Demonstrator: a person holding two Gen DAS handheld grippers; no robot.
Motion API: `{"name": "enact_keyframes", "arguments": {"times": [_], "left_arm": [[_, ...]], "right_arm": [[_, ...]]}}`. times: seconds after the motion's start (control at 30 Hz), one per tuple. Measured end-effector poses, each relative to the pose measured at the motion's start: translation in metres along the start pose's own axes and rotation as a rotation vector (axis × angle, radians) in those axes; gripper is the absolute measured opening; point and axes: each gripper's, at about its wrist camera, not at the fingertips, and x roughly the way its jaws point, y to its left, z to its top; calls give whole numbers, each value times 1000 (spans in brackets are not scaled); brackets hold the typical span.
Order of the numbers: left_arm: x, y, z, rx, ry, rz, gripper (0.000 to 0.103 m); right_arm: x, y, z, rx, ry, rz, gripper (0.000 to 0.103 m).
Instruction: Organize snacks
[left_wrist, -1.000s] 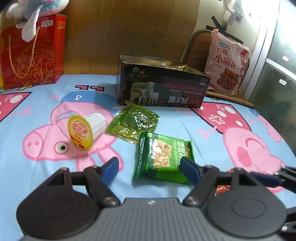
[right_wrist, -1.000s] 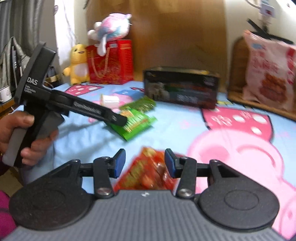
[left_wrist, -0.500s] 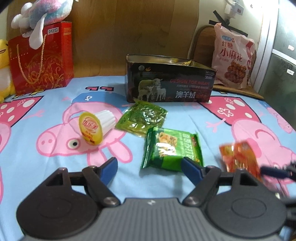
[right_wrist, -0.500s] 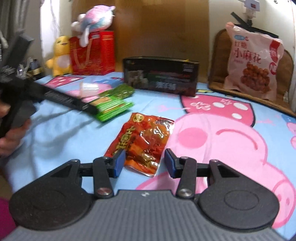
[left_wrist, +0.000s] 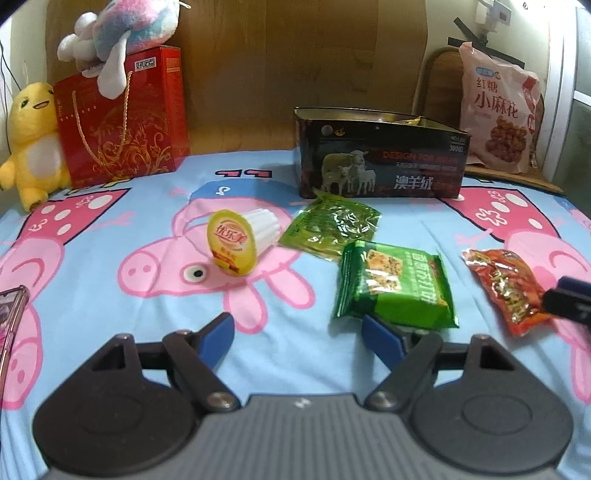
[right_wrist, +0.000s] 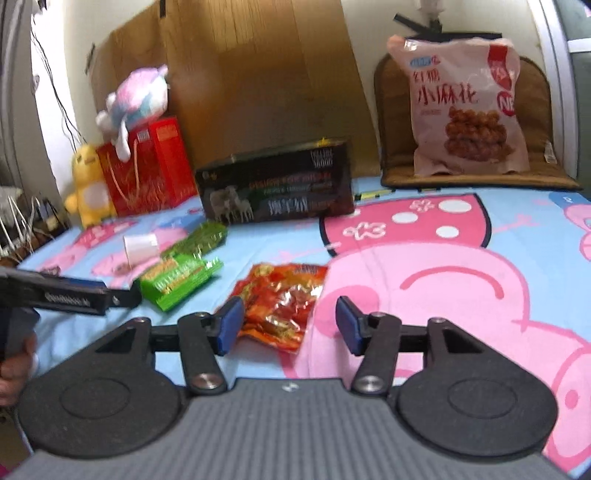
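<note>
Right claw (right_wrist: 288, 325): jaws just widened, red crinkly snack packet (right_wrist: 282, 299) lying loose between | left claw (left_wrist: 297, 336): wide, empty | green cracker packet (left_wrist: 393, 286) mid-frame

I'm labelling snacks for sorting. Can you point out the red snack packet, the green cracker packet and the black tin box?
red snack packet (right_wrist: 282, 304): right wrist view, middle of the wrapper.
green cracker packet (left_wrist: 393, 286): left wrist view, centre of its front.
black tin box (left_wrist: 380, 166): left wrist view, front wall.
</note>
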Motion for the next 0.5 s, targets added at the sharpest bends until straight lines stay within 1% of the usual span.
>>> {"name": "enact_keyframes", "arguments": {"times": [0.17, 0.27, 0.5], "left_arm": [[2, 0, -1, 3, -6, 18, 87], [2, 1, -2, -3, -10, 27, 90], [2, 2, -4, -10, -18, 34, 93]], "right_arm": [[0, 4, 1, -52, -22, 9, 58], [-2, 4, 0, -55, -28, 11, 58], [-4, 7, -2, -51, -27, 8, 58]]}}
